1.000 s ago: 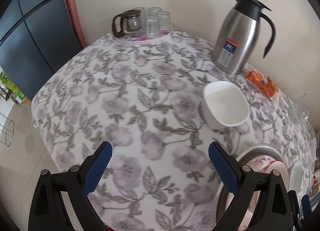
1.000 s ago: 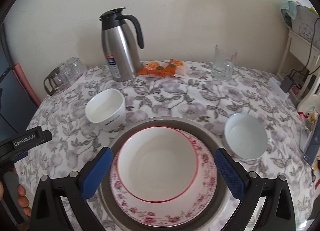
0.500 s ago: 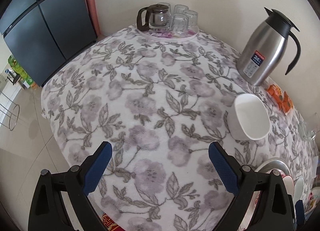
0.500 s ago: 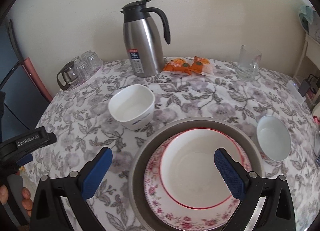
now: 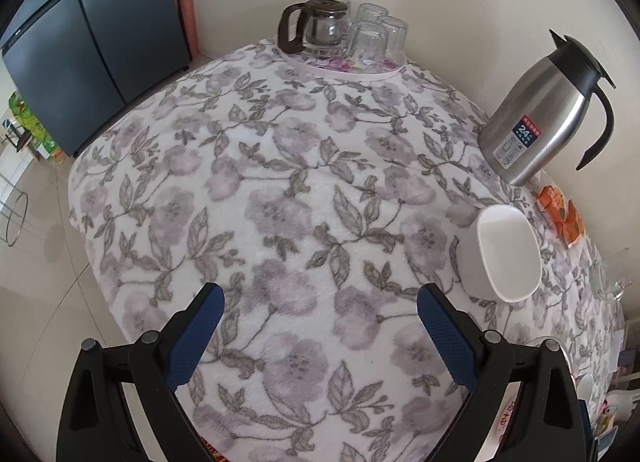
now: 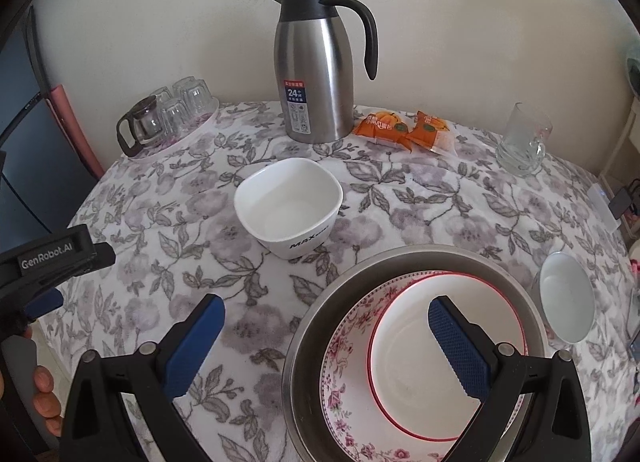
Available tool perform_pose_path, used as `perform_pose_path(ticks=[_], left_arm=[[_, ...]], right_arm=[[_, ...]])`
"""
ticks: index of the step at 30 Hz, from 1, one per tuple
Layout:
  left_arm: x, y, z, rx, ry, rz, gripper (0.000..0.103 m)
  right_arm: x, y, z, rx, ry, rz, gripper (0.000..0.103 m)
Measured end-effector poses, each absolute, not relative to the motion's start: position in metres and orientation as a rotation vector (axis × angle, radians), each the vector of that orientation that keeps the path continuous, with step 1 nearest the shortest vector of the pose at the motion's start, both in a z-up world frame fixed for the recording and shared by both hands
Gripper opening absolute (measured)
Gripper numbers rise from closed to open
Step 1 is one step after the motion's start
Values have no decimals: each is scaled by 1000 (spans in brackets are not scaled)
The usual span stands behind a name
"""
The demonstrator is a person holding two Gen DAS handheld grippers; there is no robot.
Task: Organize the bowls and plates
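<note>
From the left wrist view, the left gripper (image 5: 318,312) hung above the floral tablecloth (image 5: 280,190) with its blue-padded fingers (image 5: 196,338) spread wide and nothing between them. The square white bowl (image 5: 502,254) sat to the right of it, near the steel thermos (image 5: 536,118). A glass teapot (image 5: 316,26) and upturned glasses (image 5: 376,40) stood on a tray at the far edge.

From the right wrist view, the right gripper (image 6: 326,326) was likewise wide open and empty. Its right finger (image 6: 460,346) hovered over the red-rimmed bowl (image 6: 412,362), which lay on a flowered plate (image 6: 348,346) inside a metal basin (image 6: 316,322). The square white bowl (image 6: 288,206) stood beyond it, and a small round bowl (image 6: 566,296) sat to the right.
</note>
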State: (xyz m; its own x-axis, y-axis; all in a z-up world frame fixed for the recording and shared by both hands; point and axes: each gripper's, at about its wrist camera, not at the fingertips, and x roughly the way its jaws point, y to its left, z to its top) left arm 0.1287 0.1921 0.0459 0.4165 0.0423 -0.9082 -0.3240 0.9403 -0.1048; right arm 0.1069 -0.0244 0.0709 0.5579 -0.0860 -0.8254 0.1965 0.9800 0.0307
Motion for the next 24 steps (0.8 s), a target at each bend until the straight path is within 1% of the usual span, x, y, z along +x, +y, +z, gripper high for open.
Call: perform_pose_path(ticks=[18, 24], left_arm=[[160, 180, 33, -348, 1108, 120, 97], [169, 174, 26, -382, 1097, 51, 97]], right_arm=[[153, -45, 78, 175, 1028, -198, 103], [172, -47, 76, 133, 1053, -209, 102]])
